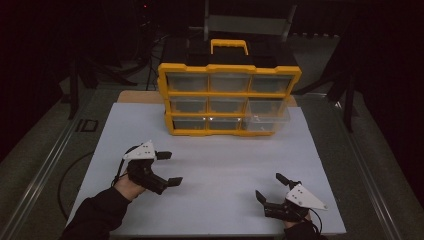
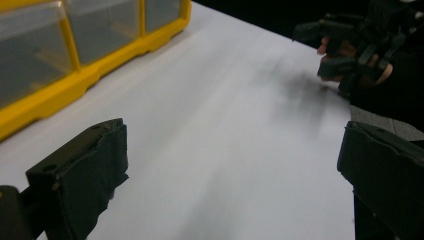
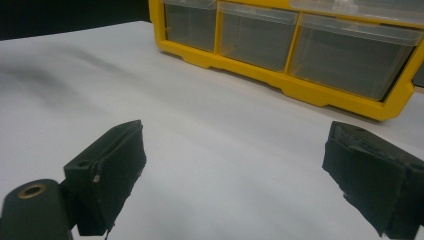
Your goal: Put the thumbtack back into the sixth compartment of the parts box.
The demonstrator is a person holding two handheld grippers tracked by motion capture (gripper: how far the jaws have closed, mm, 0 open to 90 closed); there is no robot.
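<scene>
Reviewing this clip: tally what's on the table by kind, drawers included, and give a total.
Yellow drawer organizer: 1
Clear drawers in it: 9, in three rows of three; the bottom right one sticks out a little
Handheld grippers: 2, left gripper and right gripper, both open and empty
White board under everything: 1
Total: 13

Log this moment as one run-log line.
left gripper: open, empty | right gripper: open, empty | yellow drawer organizer: upright at far side of white board | bottom-right drawer: pulled out slightly
</scene>
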